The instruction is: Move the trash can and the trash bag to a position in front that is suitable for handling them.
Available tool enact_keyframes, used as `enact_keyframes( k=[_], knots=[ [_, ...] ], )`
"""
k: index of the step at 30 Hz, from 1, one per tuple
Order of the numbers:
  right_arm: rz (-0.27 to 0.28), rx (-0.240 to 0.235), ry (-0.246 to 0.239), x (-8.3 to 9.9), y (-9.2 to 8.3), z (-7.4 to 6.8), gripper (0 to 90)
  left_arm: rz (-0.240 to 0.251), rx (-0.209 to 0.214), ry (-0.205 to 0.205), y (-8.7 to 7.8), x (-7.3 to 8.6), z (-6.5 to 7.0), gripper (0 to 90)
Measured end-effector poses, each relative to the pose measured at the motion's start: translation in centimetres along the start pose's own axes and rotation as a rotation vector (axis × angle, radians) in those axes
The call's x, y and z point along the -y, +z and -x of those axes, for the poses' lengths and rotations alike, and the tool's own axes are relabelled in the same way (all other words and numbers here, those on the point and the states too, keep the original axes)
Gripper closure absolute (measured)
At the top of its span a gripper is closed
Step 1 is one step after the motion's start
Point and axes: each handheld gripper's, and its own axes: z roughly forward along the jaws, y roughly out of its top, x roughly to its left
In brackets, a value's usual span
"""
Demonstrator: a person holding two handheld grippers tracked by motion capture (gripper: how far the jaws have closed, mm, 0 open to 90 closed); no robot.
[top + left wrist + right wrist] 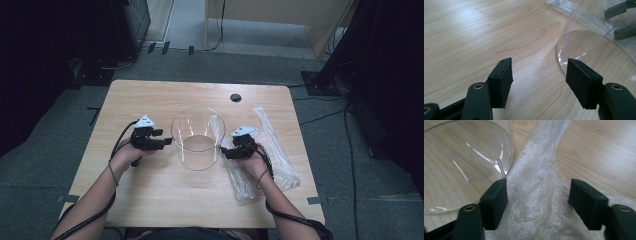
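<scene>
High view looks down; gripper views sit close — sharing the clear cylinder (196,136).

Black hand-held gripper (167,141), brass rivets, trailing black cables

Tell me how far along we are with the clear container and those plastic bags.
Done: nothing visible; the clear container stands empty on the table. In hand: the right gripper is open over one crinkled plastic bag, nothing clamped. The left gripper is open beside the container's base. Left: probably grasping a bag and bringing it to the container; a second bag lies farther right.
</scene>
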Motion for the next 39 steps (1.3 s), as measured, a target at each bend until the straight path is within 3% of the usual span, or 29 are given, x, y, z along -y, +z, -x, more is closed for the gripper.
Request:
enact_keyframes(
  k=[3,6,11,13,16,21,22,26,33,36,39],
  knots=[
    [0.011,0.007,0.007,0.0,0.1,-0.1,36.3,-0.017,0.007,0.005,0.1,0.1,0.0,37.3],
    [0.019,-0.008,-0.009,-0.1,0.1,-0.4,50.7,-0.014,0.019,0.005,0.2,0.1,0.2,38.2],
    [0.019,-0.018,-0.009,-0.2,0.1,-0.7,66.7,-0.014,0.032,0.003,0.2,0.1,0.2,39.9],
    [0.018,-0.026,-0.009,-0.2,0.0,-0.6,77.6,-0.022,0.036,-0.016,0.3,0.2,0.2,38.6],
    [0.013,-0.032,0.018,-0.1,-0.1,-0.3,88.8,-0.032,0.033,-0.019,0.4,0.3,0.1,36.2],
    [0.004,-0.065,0.09,-0.3,-0.1,0.3,90.0,-0.024,0.05,-0.036,0.4,0.2,0.0,36.0],
    [-0.011,-0.089,0.116,-0.6,0.0,0.8,90.0,-0.028,0.062,-0.038,0.4,0.2,-0.1,35.3],
    [0.001,-0.112,0.123,-1.5,-0.3,1.3,90.0,-0.053,0.086,-0.074,0.8,0.1,-0.4,34.8],
    [0.022,-0.132,0.119,-3.4,-1.1,2.0,90.0,-0.061,0.103,-0.065,0.6,-0.9,-0.7,32.8],
    [0.034,-0.135,0.117,-4.4,-1.6,2.6,90.0,-0.094,0.103,-0.06,0.9,-1.7,-0.9,31.9],
    [0.064,-0.14,0.122,-5.0,-2.0,3.0,90.0,-0.079,0.116,-0.054,1.0,-2.2,-0.9,31.7]
  ],
)
